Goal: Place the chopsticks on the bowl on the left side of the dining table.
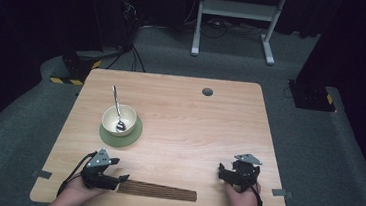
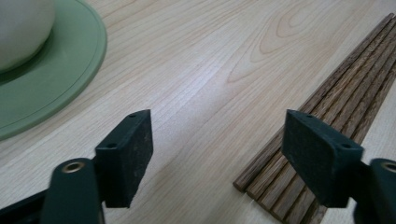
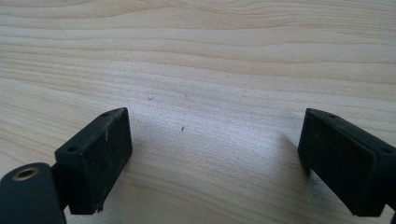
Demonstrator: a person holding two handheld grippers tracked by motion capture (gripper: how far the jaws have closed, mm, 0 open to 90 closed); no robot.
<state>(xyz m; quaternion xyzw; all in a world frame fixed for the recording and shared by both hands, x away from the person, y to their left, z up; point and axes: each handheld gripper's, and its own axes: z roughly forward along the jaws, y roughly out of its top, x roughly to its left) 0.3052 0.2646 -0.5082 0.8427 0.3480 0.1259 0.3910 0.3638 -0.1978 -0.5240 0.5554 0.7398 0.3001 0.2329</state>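
Observation:
A cream bowl (image 1: 119, 120) with a metal spoon (image 1: 116, 108) in it stands on a green saucer (image 1: 130, 137) at the table's left middle. A dark brown slatted wooden mat (image 1: 158, 190) lies flat along the front edge. My left gripper (image 1: 120, 179) is at the mat's left end, pointing right. In the left gripper view it (image 2: 217, 135) is open; the mat's end (image 2: 327, 93) lies under the right-hand jaw, and the pads grip nothing. The saucer (image 2: 56, 79) and bowl (image 2: 18, 28) sit at the upper left. My right gripper (image 1: 221, 171) (image 3: 215, 140) is open over bare wood at the front right.
The light wooden table (image 1: 194, 119) has a round grey cable hole (image 1: 207, 91) near its far edge. Grey tape tabs mark the front corners (image 1: 42, 174). A white desk frame (image 1: 237, 10) stands on the floor behind the table.

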